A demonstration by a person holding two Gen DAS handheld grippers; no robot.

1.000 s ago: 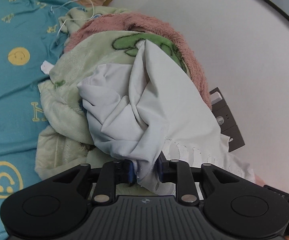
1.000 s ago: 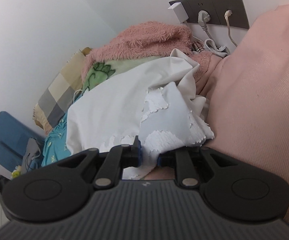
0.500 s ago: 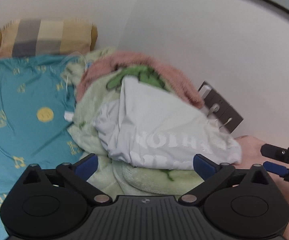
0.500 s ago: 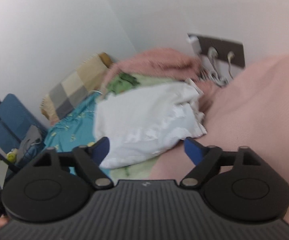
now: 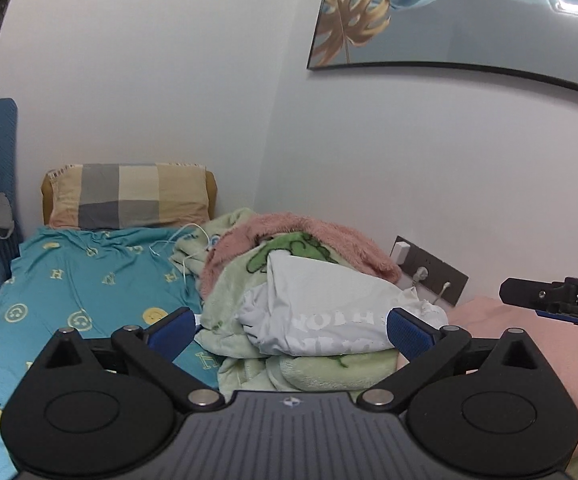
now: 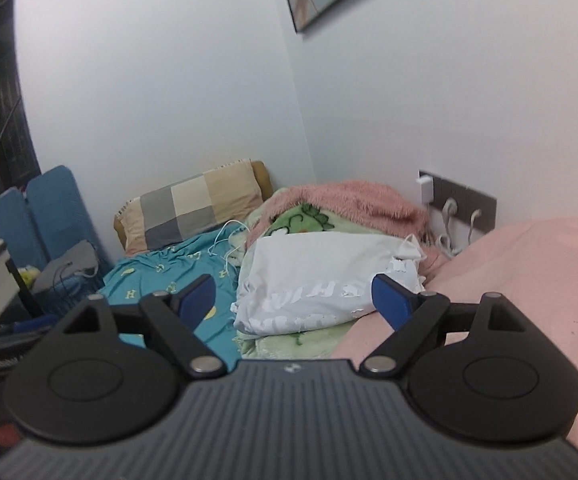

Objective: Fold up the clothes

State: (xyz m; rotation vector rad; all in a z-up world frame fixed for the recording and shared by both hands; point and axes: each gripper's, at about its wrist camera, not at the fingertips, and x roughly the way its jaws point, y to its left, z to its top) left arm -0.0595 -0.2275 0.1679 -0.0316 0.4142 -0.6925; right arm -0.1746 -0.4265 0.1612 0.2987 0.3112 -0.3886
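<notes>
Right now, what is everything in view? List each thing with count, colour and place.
shirt: 1, white with peeling print, folded on the blanket heap
green blanket: 1, pale green, under the shirt
pink blanket: 1, fuzzy pink, heap top by the wall
sheet: 1, teal with yellow smileys, left bed
pillow: 1, checked grey and beige, bed head
pink cover: 1, right of heap
sockets: 1 dark panel, plugs in, wall
picture: 1, gold leaf, wall
chair: 1, blue, far left
left gripper: open
right gripper: open
</notes>
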